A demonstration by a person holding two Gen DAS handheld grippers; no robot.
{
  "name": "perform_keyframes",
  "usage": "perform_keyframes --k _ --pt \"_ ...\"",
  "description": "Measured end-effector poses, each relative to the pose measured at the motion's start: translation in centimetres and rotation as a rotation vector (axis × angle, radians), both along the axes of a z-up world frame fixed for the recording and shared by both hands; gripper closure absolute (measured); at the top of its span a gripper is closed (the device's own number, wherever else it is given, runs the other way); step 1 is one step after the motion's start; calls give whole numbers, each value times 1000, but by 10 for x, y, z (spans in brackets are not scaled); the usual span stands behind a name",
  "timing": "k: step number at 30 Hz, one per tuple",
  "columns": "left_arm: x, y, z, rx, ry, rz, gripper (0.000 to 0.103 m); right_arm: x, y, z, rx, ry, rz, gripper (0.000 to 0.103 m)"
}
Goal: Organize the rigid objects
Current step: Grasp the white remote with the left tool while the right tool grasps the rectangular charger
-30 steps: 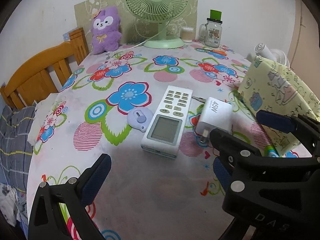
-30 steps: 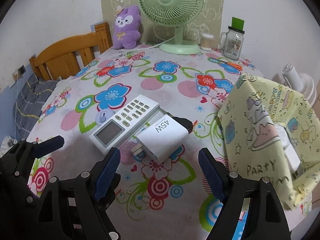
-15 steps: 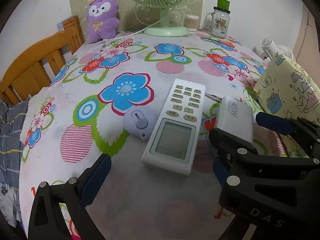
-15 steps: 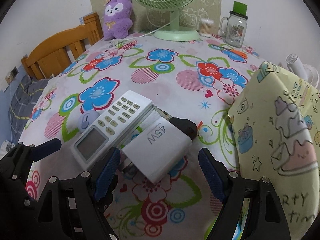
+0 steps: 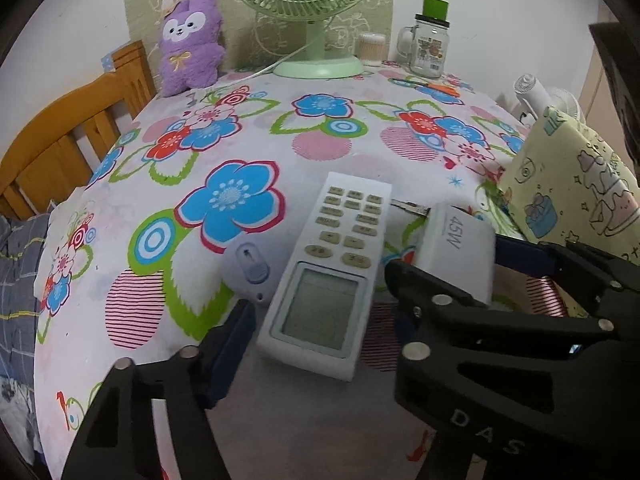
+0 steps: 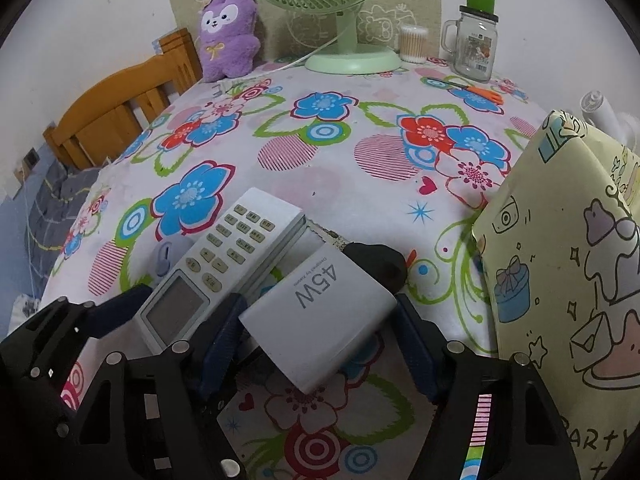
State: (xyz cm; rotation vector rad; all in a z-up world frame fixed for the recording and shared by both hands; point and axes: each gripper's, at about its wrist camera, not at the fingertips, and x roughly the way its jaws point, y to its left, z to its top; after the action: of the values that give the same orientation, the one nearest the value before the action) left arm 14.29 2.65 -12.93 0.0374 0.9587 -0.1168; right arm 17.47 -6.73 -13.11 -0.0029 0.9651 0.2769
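**White remote and white charger between my two sets of jaws**

Floral cloth, pink, blue and green on white, covers the table (image 6: 320, 168) I am working over. At my right stands a large box wrapped in pale yellow cartoon paper (image 6: 568, 240), the biggest thing here. At the far edge sit a green desk fan (image 5: 316, 12), a purple plush toy (image 5: 190, 44) and a glass mug jar with a green lid (image 5: 430, 44).

The white remote control (image 5: 332, 276) lies flat on the cloth near me, grey screen at my end, rows of pale buttons beyond it. My left gripper (image 5: 320, 344) straddles its screen end; its jaws have just been closing, and the blue pads sit beside the casing, the left one with a gap, so I see no grip.

Just right of the remote rests the white charger block (image 6: 320, 320), a rounded square slab printed "45W", tilted with one edge raised. My right gripper (image 6: 320, 344) brackets it; those jaws have also just been closing, and I cannot tell whether the pads press on it yet.

Beside the remote's left edge lies a small lilac oval gadget (image 5: 250, 270), smooth and low, touching or nearly touching the casing.
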Motion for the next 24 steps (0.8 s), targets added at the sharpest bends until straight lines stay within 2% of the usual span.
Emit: perform_keyframes --k 4,6,8,24 --pt "-2 -5 1 2 1 -3 41 -1 -3 0 0 2 -13 28" --pt "-3 -7 2 -3 0 -11 52 -2 -5 1 -2 5 -15 28" --pt "-5 -10 3 -3 1 -20 57 -2 -6 1 -1 8 -18 28" --pt "-23 -8 5 4 -9 4 58 -16 -6 2 -23 4 0 28"
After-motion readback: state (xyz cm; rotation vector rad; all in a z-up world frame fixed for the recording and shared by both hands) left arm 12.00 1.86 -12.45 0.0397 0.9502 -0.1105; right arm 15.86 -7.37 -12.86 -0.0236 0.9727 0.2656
